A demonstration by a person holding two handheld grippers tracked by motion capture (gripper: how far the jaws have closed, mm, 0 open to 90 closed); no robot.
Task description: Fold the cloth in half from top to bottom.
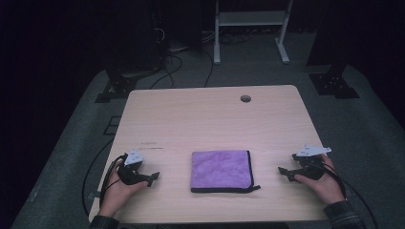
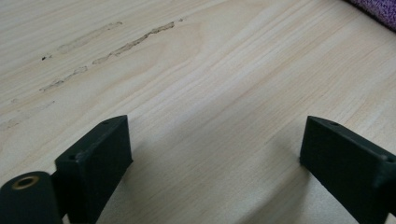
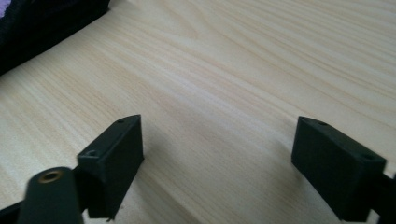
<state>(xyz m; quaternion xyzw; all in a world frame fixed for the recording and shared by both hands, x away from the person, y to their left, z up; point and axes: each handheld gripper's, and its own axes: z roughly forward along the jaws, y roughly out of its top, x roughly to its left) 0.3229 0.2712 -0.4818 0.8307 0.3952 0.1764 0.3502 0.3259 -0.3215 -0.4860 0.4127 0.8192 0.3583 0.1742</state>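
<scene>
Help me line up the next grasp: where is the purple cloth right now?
In the high view the purple cloth lies folded on the table near its front edge, midway between the left gripper and right gripper.

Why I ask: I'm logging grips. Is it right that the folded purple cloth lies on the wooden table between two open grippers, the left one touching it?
Not quite: the left gripper lies apart from the folded purple cloth in the high view. The right gripper is open too.

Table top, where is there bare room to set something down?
The whole far half of the table is bare, from the purple cloth back to the small round hole. Narrower free strips lie between the cloth and each tongs: left, right.
</scene>
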